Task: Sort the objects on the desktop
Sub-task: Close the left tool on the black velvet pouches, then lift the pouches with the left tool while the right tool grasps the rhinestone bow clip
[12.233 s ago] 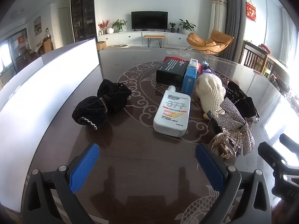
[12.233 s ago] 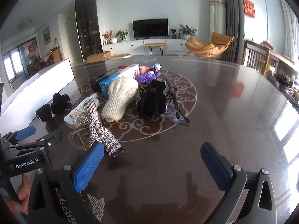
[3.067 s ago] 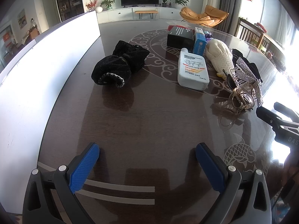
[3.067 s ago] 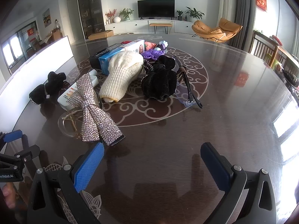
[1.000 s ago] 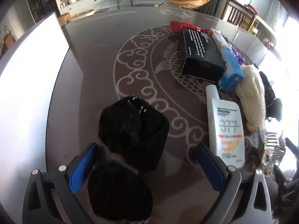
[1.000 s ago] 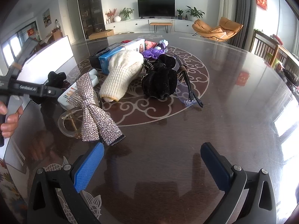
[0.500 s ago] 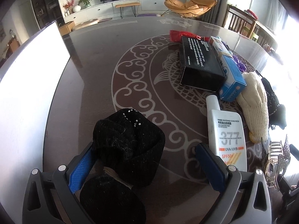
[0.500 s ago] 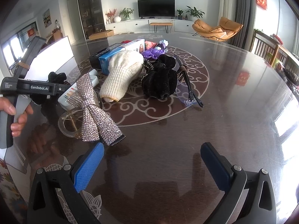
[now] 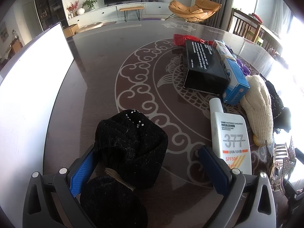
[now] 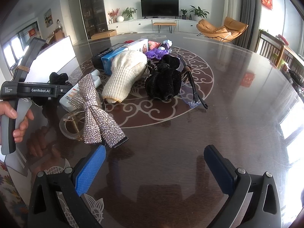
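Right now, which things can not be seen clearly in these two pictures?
- Left gripper contact: left wrist view; the black velvet bow covers where the left pad meets it, so a grip cannot be confirmed.
- Red packet: left wrist view, mostly hidden behind the black box.
- Sunscreen tube: right wrist view, covered by the rhinestone bow clip.
- Clip: left wrist view, washed out by glare at the right edge.

The left wrist view sits low and close over the table's [image 9: 98,60] left side, facing the far edge. The right wrist view looks from the near edge, seemingly higher. Both share the sunscreen bottle [image 9: 230,138] [image 10: 71,95] and cream knit [image 9: 259,110] [image 10: 125,76].
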Available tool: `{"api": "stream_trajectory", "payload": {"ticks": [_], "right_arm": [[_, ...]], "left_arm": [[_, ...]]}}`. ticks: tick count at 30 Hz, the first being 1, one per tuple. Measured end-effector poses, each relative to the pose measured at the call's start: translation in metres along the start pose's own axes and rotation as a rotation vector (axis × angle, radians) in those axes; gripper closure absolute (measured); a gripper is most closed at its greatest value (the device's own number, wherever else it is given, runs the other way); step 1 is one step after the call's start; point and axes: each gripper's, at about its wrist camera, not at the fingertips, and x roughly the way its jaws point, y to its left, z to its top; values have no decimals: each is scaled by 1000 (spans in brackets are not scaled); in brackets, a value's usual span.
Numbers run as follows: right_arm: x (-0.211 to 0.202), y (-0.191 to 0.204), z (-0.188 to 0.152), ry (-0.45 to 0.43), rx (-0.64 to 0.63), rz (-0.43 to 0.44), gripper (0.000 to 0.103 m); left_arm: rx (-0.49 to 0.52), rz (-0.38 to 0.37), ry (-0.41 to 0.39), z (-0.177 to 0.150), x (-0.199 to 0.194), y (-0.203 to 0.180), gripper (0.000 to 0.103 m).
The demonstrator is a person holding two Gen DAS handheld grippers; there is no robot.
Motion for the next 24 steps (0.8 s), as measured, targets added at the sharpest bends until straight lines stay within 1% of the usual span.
{"api": "stream_trajectory", "payload": {"ticks": [7, 8, 9, 10, 11, 12, 14, 15, 17, 19, 22, 24], "right_arm": [[1, 1, 0, 2, -2, -1, 0], [1, 1, 0, -1, 2, -4, 0], [0, -1, 1, -4, 7, -3, 0], [-1, -3, 1, -12, 15, 7, 0], [-3, -5, 0, -18, 24, 35, 0], [-3, -7, 0, -12, 24, 62, 0], [0, -9, 1, 32, 11, 130, 0], [0, -8, 1, 43, 2, 143, 0], [0, -8, 6, 75, -5, 216, 0], [3, -1, 14, 100, -19, 249, 0], [4, 23, 31, 95, -108, 266, 0], [10, 46, 42, 128, -192, 286, 0]], "left_arm": [[2, 6, -1, -2, 0, 0, 0], [-4, 10, -18, -4, -3, 1, 15], [-8, 13, -43, -5, -7, 0, 26], [-9, 10, -57, -6, -10, 1, 49], [-10, 6, -63, -8, -13, 2, 65], [-17, -11, -62, -10, -16, 4, 66], [-38, -45, -64, -18, -23, 9, 68], [-36, -48, -66, -25, -27, 10, 68], [-15, -50, -71, -36, -33, 9, 68], [7, -53, -73, -49, -40, 5, 68], [2, -73, -73, -67, -49, 2, 68], [-12, -89, -73, -77, -57, 3, 68]]}}
